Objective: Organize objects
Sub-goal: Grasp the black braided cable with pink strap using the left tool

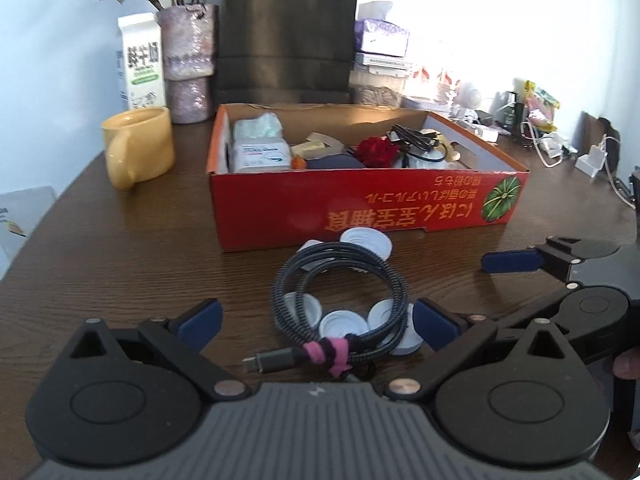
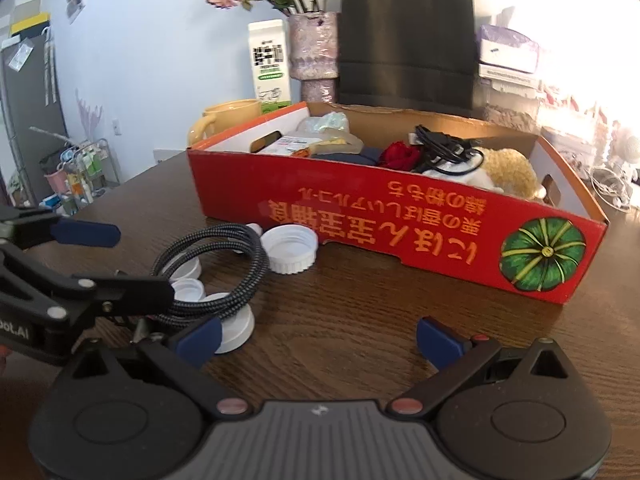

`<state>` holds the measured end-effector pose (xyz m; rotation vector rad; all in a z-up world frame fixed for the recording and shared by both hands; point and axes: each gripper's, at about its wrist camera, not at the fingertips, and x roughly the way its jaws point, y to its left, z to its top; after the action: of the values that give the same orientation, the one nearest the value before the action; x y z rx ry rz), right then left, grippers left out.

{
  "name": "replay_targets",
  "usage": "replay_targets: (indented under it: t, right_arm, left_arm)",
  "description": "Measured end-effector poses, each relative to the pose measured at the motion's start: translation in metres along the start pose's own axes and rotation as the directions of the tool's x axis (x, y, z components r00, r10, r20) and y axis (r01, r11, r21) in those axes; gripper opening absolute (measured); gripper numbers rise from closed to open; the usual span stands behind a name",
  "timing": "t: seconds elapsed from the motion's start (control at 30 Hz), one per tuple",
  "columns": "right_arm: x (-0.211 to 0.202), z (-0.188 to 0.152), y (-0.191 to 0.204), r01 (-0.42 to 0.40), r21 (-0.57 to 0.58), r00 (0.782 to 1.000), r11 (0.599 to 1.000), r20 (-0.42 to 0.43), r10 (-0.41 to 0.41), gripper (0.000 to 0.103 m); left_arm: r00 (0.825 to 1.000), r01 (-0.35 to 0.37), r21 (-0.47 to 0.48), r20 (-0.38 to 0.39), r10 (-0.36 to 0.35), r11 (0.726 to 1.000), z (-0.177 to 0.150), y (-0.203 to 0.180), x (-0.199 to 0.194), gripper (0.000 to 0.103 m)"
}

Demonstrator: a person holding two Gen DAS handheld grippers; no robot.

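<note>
A coiled grey braided cable (image 1: 340, 300) with a pink tie lies on the wooden table (image 1: 120, 260), over several white bottle caps (image 1: 344, 326). My left gripper (image 1: 318, 322) stands open, its blue pads on either side of the coil's near end. Just behind the coil sits the red cardboard box (image 1: 360, 208), holding a red rose, a black cable, packets and a plush toy. In the right wrist view the cable (image 2: 224, 272) and caps (image 2: 290, 248) lie to the left. My right gripper (image 2: 318, 338) is open over bare wood, beside the left gripper (image 2: 84, 232).
A yellow mug (image 1: 138, 146), a milk carton (image 1: 140, 62), a vase of dried flowers (image 1: 188, 64) and a dark paper bag (image 1: 286, 32) stand behind the box. Tissue boxes, chargers and clutter (image 1: 532, 120) crowd the back right. The table edge curves at left.
</note>
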<state>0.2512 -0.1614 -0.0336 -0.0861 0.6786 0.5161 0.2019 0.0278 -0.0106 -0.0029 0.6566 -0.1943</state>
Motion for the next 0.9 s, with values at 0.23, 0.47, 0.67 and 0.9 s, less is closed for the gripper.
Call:
replay_targets:
  t: [0.23, 0.47, 0.67, 0.9]
  right_arm:
    - [0.000, 0.000, -0.004, -0.002, 0.019, 1.000, 1.000, 0.001, 0.002, 0.103]
    - [-0.011, -0.002, -0.006, -0.011, -0.021, 0.998, 1.000, 0.057, 0.013, 0.103]
    - [-0.016, -0.004, 0.005, -0.090, -0.114, 0.994, 0.989, 0.044, 0.096, 0.080]
    - [-0.007, -0.002, 0.032, -0.160, -0.237, 0.986, 0.958, -0.002, 0.164, 0.063]
  left_arm:
    - [1.000, 0.014, 0.043, -0.007, -0.014, 0.999, 0.001, 0.003, 0.005, 0.103]
    - [1.000, -0.004, 0.062, -0.020, 0.005, 0.998, -0.003, 0.009, 0.004, 0.103]
    - [1.000, -0.016, 0.048, 0.023, 0.015, 0.999, -0.002, 0.017, -0.016, 0.103]
    - [1.000, -0.017, 0.054, 0.025, 0.016, 0.998, 0.002, 0.018, -0.024, 0.103]
